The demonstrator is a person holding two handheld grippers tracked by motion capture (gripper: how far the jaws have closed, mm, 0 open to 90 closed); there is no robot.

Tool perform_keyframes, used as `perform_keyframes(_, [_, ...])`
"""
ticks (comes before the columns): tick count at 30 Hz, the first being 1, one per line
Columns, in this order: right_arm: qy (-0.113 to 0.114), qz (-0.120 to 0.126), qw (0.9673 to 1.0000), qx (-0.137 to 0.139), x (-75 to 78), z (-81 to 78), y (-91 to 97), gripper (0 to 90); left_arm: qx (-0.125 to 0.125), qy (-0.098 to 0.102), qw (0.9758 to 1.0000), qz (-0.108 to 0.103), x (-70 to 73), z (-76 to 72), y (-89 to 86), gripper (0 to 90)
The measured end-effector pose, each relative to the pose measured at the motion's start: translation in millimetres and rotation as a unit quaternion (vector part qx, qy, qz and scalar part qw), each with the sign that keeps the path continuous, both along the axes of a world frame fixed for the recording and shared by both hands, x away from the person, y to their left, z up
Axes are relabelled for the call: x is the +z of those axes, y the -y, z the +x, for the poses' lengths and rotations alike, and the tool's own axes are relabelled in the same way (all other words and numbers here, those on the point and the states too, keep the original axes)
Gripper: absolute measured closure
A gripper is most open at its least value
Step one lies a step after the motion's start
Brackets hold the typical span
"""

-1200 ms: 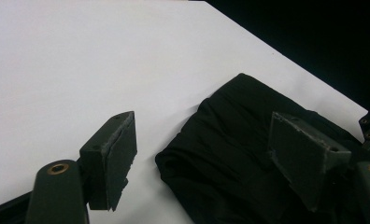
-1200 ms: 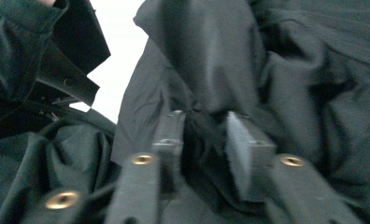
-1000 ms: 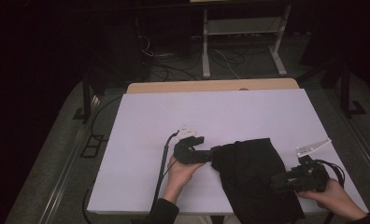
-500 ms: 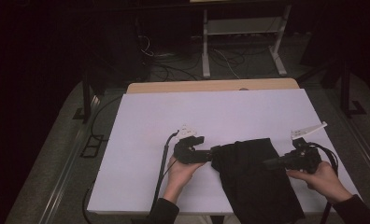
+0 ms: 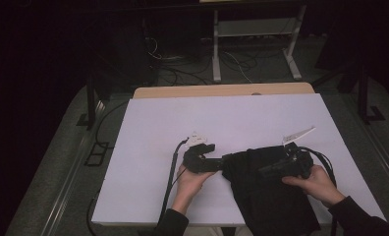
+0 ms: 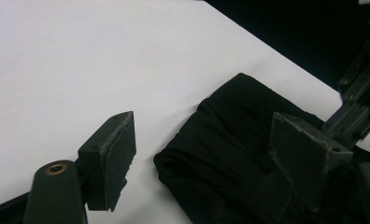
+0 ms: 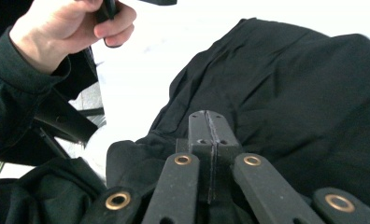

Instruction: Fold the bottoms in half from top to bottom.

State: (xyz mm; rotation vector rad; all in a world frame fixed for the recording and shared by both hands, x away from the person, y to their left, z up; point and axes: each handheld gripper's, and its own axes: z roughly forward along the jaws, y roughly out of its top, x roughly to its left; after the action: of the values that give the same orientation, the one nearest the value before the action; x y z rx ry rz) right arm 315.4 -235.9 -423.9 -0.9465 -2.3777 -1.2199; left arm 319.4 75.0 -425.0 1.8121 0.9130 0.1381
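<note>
Black cloth garment (image 5: 266, 191) lies bunched at the near right of my white desk (image 5: 232, 118). My left claw (image 6: 202, 158) gapes around its corner, gripping nothing. My right claw (image 7: 210, 126) is pressed shut, empty, above the fabric, probably to smooth it.
</note>
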Motion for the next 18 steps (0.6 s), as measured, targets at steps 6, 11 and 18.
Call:
perform_keyframes(6, [-0.014,-0.020,0.9995,0.020,-9.6,-5.0,-16.6,88.5,-0.002,-0.002,1.0000,0.002,-1.1,0.0,1.0,22.5])
perform_keyframes(11, [-0.026,-0.039,0.9984,0.030,-15.2,-8.8,-24.2,88.5,-0.003,-0.003,1.0000,0.001,-2.2,-0.5,1.7,22.3])
perform_keyframes(18, [-0.042,-0.054,0.9960,0.057,-22.4,-16.5,-30.7,88.5,-0.004,-0.005,1.0000,0.004,-3.3,-0.9,1.8,22.3])
